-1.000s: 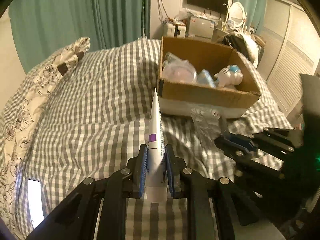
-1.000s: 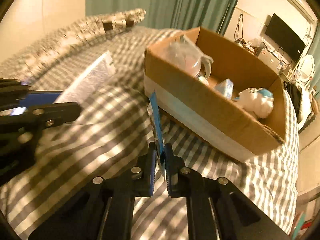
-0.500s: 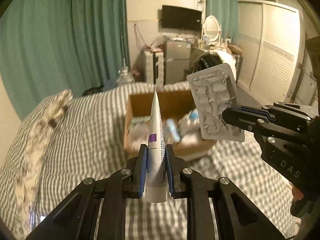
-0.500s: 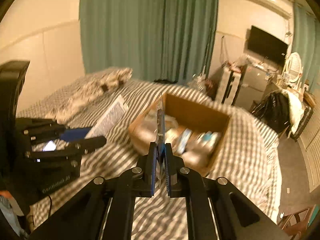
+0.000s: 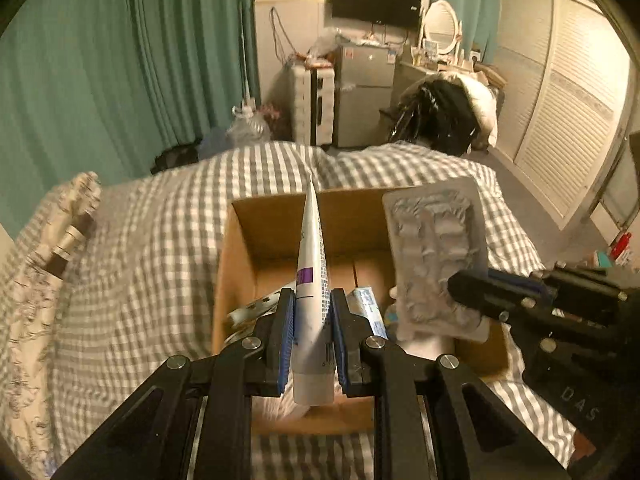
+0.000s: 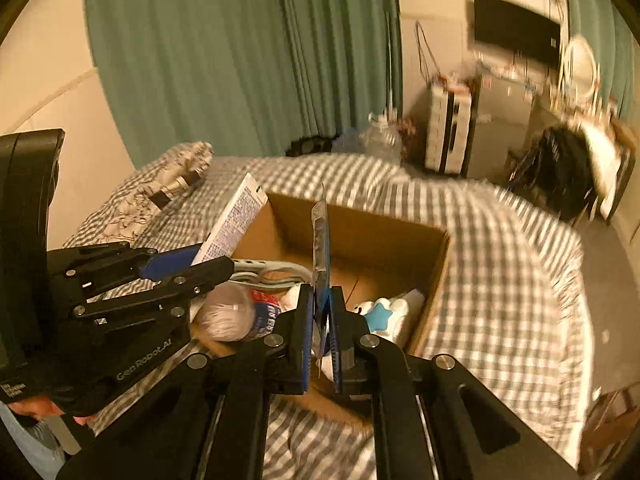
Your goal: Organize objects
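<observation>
Both hand-held grippers now hang above the open brown cardboard box (image 5: 240, 248) on the checked bedspread, no longer low over the fabric in front of it. The white purple-banded tube (image 5: 312, 280) and silver foil blister pack (image 5: 434, 256) ride up with them.

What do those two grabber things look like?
Both the left gripper and right gripper are black frames with silver bolts and blue pads inside the fingers. One has white lettering on its side.
</observation>
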Demonstrator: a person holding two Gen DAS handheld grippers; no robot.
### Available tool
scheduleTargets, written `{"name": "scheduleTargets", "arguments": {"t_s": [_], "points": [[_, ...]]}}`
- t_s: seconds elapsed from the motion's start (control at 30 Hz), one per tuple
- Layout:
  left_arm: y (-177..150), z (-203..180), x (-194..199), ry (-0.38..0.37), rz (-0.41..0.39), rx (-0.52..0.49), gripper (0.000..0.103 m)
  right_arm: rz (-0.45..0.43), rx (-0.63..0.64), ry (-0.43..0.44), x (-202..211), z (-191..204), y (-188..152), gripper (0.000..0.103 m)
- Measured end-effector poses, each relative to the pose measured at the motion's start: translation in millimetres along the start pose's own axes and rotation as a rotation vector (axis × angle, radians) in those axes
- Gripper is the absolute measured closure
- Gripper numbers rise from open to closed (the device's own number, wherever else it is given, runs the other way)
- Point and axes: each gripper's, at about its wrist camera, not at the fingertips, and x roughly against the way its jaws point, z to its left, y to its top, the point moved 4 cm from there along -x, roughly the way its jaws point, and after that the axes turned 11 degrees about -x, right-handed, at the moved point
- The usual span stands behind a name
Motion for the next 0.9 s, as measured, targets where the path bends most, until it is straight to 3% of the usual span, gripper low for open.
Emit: {"name": "scheduleTargets", "arguments": {"t_s": [0.1, 0.23, 0.27, 0.3, 0.33, 0.37, 0.53, 0.6, 0.73, 0.9], "points": [[-0.5, -0.4, -22.2, -0.012, 0.015, -0.007, 0.085, 0.044, -0.031, 0.018, -27.1, -12.6, -0.3, 0.096], [-3.6, -1.7, -35.0, -0.010, 0.019, -0.016, 0.080, 0.012, -0.053, -0.024, -38.2, -25.7, 2.1, 0.093], [-4.4, -0.7, -35.6, -0.012, 0.018, -0.011, 0.072, 0.000, -0.059, -0.032, -36.4, -27.8, 2.7, 0.082], [-5.3, 0.4, -35.0, -0.009, 0.017, -0.004, 0.056, -0.017, -0.064, -0.044, -32.9, -30.3, 3.5, 0.074], [-5.7, 0.9, -32.8, -0.002, 0.014, 0.000, 0.047, -0.031, -0.064, -0.055, -28.8, -31.0, 3.8, 0.056], [-5.9, 1.7, -28.8, 0.009, 0.006, -0.001, 0.040, -0.053, -0.059, -0.069, -22.0, -32.7, 4.7, 0.049], [-7.5, 2.7, 9.3, 0.052, -0.038, -0.020, 0.038, -0.132, -0.041, -0.128, 14.1, -30.6, 7.9, 0.049], [-5.6, 4.6, 28.4, 0.068, -0.063, -0.010, 0.027, -0.156, -0.029, -0.154, 31.5, -26.8, 8.9, 0.046], [-1.9, 12.0, 75.2, 0.083, -0.133, 0.018, 0.023, -0.206, 0.001, -0.213, 72.2, -15.8, 7.8, 0.037], [-1.6, 18.1, 143.1, 0.126, -0.237, 0.035, 0.007, -0.290, 0.041, -0.266, 131.5, 8.4, 3.0, 0.022]]}}
